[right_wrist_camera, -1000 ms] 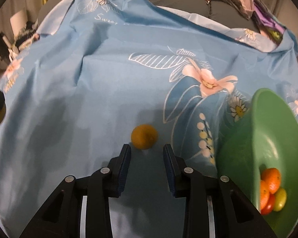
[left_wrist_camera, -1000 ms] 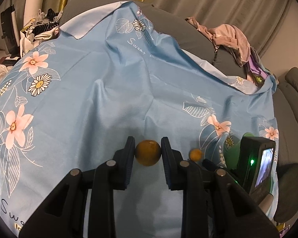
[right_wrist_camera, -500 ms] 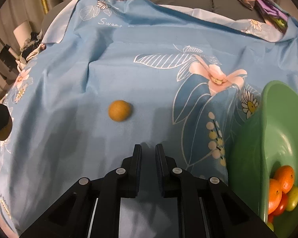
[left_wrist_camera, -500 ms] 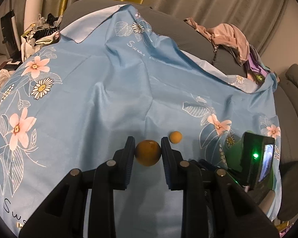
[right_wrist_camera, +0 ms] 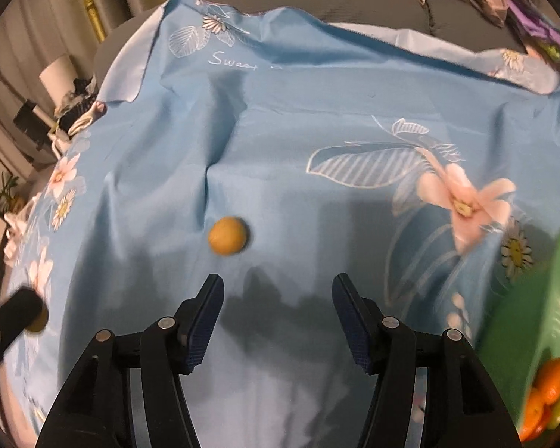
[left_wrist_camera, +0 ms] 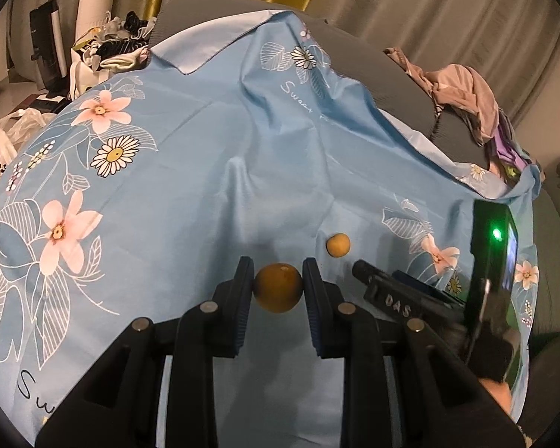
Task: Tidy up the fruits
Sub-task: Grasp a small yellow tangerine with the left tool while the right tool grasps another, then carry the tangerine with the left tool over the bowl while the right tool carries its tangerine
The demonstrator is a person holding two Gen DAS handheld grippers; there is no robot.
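Observation:
My left gripper [left_wrist_camera: 278, 283] is shut on a round brownish-yellow fruit [left_wrist_camera: 278, 288], held above the blue floral cloth [left_wrist_camera: 205, 171]. A second small yellow-brown fruit [left_wrist_camera: 338, 245] lies loose on the cloth, just ahead and to the right; in the right wrist view it [right_wrist_camera: 228, 241] sits ahead and left of my right gripper [right_wrist_camera: 278, 291], which is open wide and empty. A green bowl [right_wrist_camera: 541, 321] at the right edge holds orange and yellow fruits [right_wrist_camera: 550, 384]. The left gripper shows at the left edge of the right wrist view [right_wrist_camera: 16, 313].
The cloth covers a grey sofa [left_wrist_camera: 373, 63] with a heap of clothes [left_wrist_camera: 466, 93] at the back right. Bags and clutter [left_wrist_camera: 112, 48] stand beyond the cloth's left edge. The right gripper's body with a green light [left_wrist_camera: 492, 246] is to the right.
My right gripper closed without the loose fruit, drew back, and has now opened wide. The loose fruit has shifted left in its view. My left gripper keeps holding its fruit.

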